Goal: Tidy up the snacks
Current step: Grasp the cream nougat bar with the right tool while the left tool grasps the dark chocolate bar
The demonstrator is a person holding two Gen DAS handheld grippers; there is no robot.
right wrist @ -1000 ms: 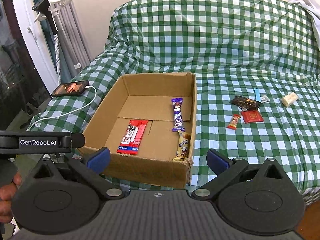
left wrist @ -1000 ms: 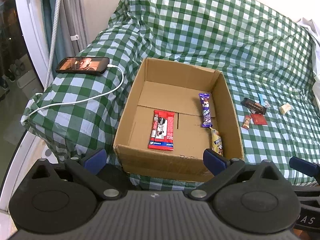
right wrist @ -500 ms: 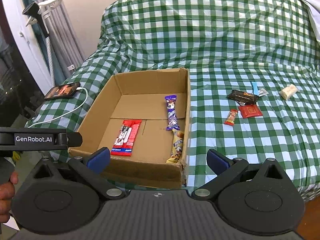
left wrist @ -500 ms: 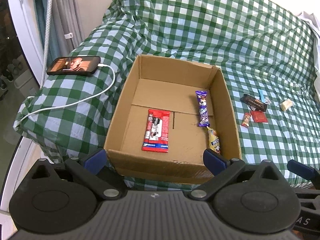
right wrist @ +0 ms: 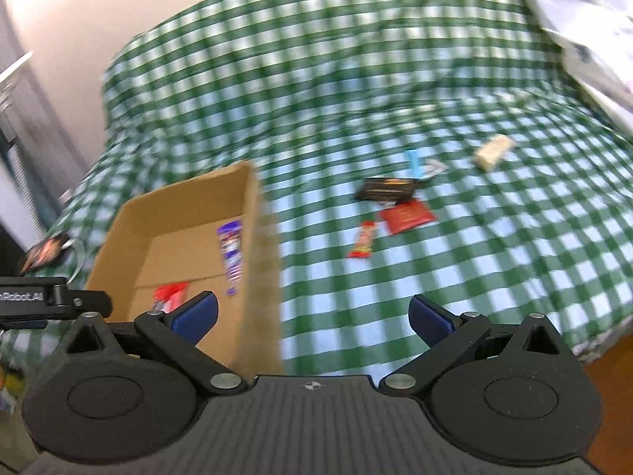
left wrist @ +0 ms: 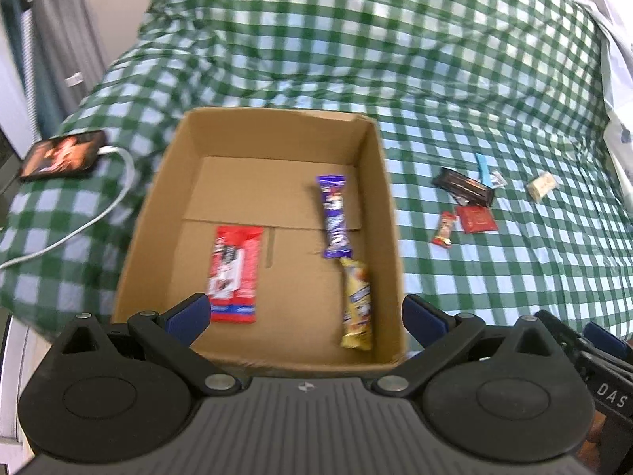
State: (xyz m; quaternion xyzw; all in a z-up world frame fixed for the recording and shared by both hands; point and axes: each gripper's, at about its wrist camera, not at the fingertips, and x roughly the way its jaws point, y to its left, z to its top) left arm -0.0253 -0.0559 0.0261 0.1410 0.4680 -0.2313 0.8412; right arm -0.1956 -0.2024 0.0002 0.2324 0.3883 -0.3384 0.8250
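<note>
I see both claws, left [left wrist: 300,312] and right [right wrist: 312,314], wide open and empty above the cardboard box [left wrist: 379,198] on the bed [left wrist: 494,277].

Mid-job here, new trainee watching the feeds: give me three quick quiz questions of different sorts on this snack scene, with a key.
1. True or false: both the left gripper and the right gripper are open and hold nothing.
2. How many snacks lie inside the cardboard box?
3. Multiple choice: which loose snack lies closest to the box's right wall? A. the cream-coloured snack B. the small red-and-orange bar C. the black wrapper

Key: 1 true. 2 three: the red packet, the purple bar and the yellow bar. 3 B.
</note>
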